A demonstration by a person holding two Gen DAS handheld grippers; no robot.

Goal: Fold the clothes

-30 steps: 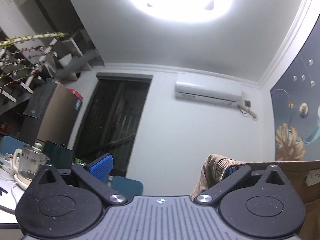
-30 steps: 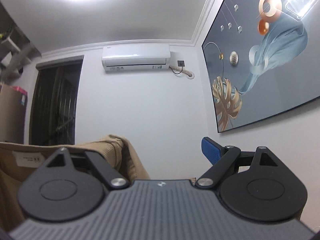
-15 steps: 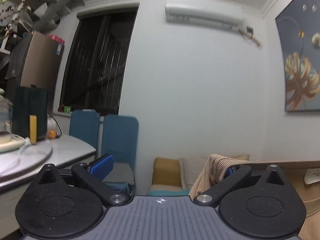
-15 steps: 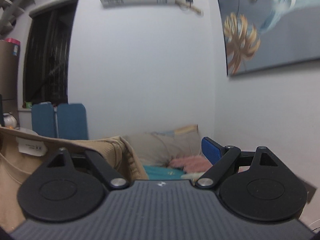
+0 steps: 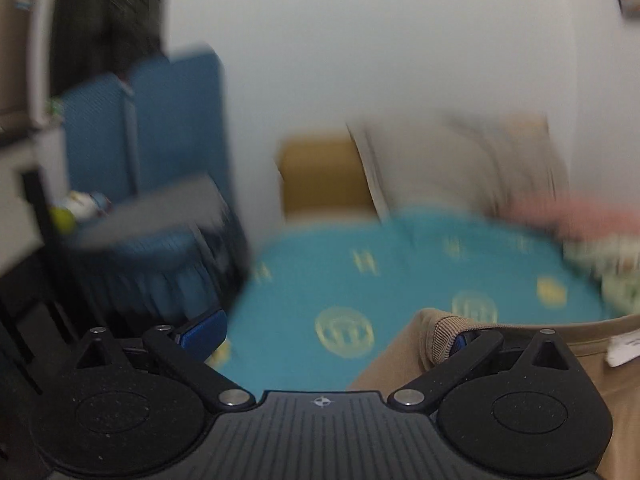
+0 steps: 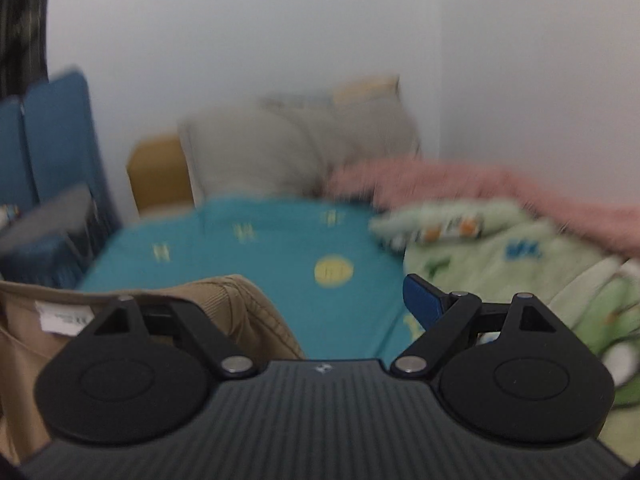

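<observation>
Both cameras have swung down from ceiling and wall to a blurred teal bed (image 5: 320, 280). Jaws of the left gripper (image 5: 332, 332) and right gripper (image 6: 288, 304) stand spread wide, and the tan garment (image 5: 404, 360) hangs over one finger of each, at lower right in the left view and lower left in the right view.

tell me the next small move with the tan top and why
Probably lower the tan top flat onto the teal sheet: it hangs hooked on one finger of the left hand-held gripper and one of the right hand-held gripper, above bare sheet.
</observation>
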